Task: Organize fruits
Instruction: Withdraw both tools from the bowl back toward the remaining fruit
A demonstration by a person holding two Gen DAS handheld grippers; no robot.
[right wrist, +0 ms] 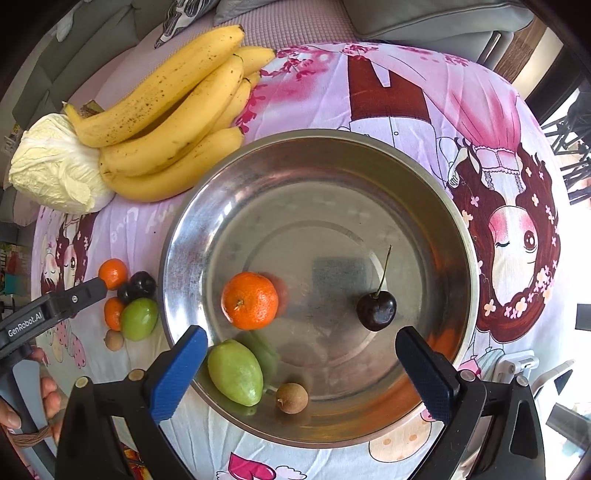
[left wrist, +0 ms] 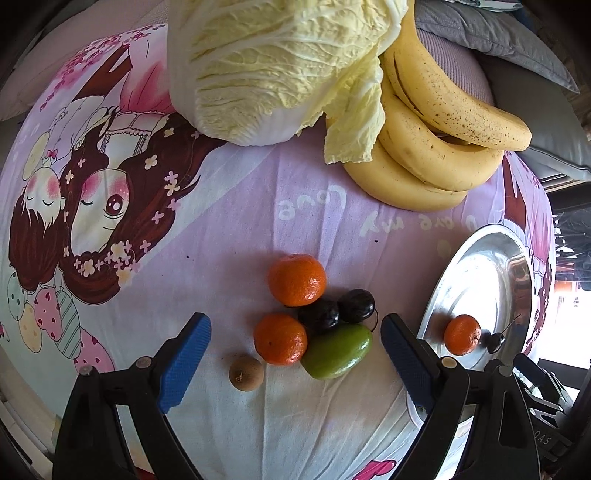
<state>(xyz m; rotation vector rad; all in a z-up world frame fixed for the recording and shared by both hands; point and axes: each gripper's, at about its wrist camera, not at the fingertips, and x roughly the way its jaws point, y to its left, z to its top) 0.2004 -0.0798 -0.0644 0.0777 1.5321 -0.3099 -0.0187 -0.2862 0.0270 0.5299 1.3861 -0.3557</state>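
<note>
A steel bowl (right wrist: 424, 206) holds a tangerine (right wrist: 249, 300), a cherry (right wrist: 376, 310), a green fruit (right wrist: 236, 372) and a brown longan (right wrist: 291, 398). My right gripper (right wrist: 301, 373) is open and empty over the bowl's near rim. On the cloth left of the bowl lie two tangerines (left wrist: 297, 280) (left wrist: 280, 338), two dark cherries (left wrist: 319, 316) (left wrist: 357, 306), a green fruit (left wrist: 338, 350) and a longan (left wrist: 246, 373). My left gripper (left wrist: 295, 363) is open and empty, its fingers on either side of this cluster. The bowl's rim (left wrist: 436, 291) shows at the right in the left wrist view.
A bunch of bananas (left wrist: 424, 122) and a napa cabbage (left wrist: 273, 59) lie at the back of the cartoon-print cloth (left wrist: 221, 206). Grey cushions (left wrist: 498, 33) sit beyond the table. The left gripper's finger (right wrist: 81, 291) shows in the right wrist view.
</note>
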